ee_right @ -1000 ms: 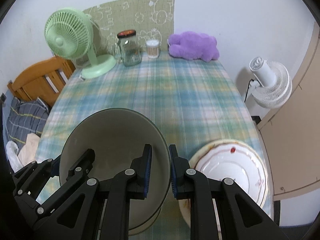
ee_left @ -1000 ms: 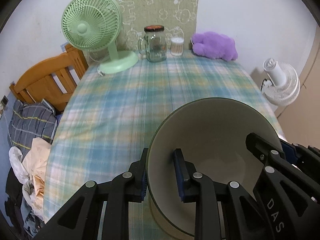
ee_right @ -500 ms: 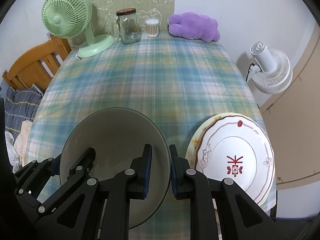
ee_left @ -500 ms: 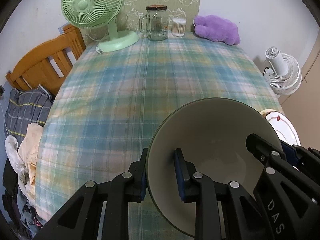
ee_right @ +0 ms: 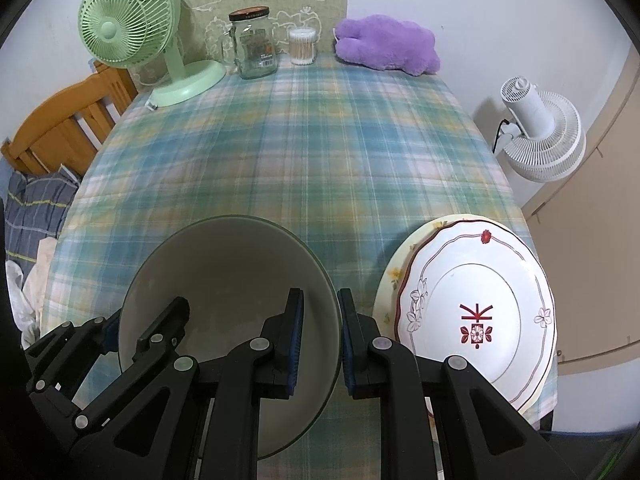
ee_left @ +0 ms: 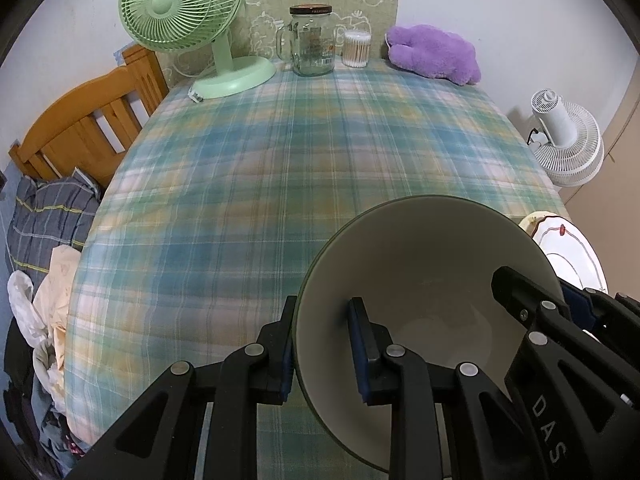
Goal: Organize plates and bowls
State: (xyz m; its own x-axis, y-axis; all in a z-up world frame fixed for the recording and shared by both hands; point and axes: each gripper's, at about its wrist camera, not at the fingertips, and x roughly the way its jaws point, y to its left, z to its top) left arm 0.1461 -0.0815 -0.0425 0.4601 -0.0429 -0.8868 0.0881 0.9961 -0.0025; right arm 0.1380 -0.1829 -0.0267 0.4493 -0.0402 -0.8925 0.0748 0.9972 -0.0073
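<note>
Both grippers are gripping one grey bowl [ee_left: 432, 264] by opposite sides of its rim. The left gripper [ee_left: 322, 344] is pinching the bowl's left wall, one of its fingers [ee_left: 362, 344] sitting inside the bowl and the other outside, with only the thin wall between them. The right gripper [ee_right: 320, 336] is clamping the bowl's right wall in the same way, its fingers [ee_right: 294, 332] standing narrow on the rim. The bowl is tilting slightly and sitting over the near part of the table [ee_right: 320, 152], which is wearing a blue-green plaid cloth; whether its base is touching the cloth cannot be told, since the grippers are hiding it. Just to the right of the bowl, a white plate [ee_right: 476, 320] with a red emblem is lying on top of a cream plate [ee_right: 390, 280] with a floral rim, both near the table's right edge. At the far end of the table, well apart from the bowl, a green desk fan [ee_right: 128, 28], a glass jar [ee_right: 254, 46] with a dark lid, a tub of cotton swabs [ee_right: 303, 46] and a purple plush toy [ee_right: 386, 46] are standing in a row by the wall. A white fan [ee_right: 540, 136] is standing beyond the table's right side, and a wooden chair [ee_left: 84, 128] is standing at its left.
</note>
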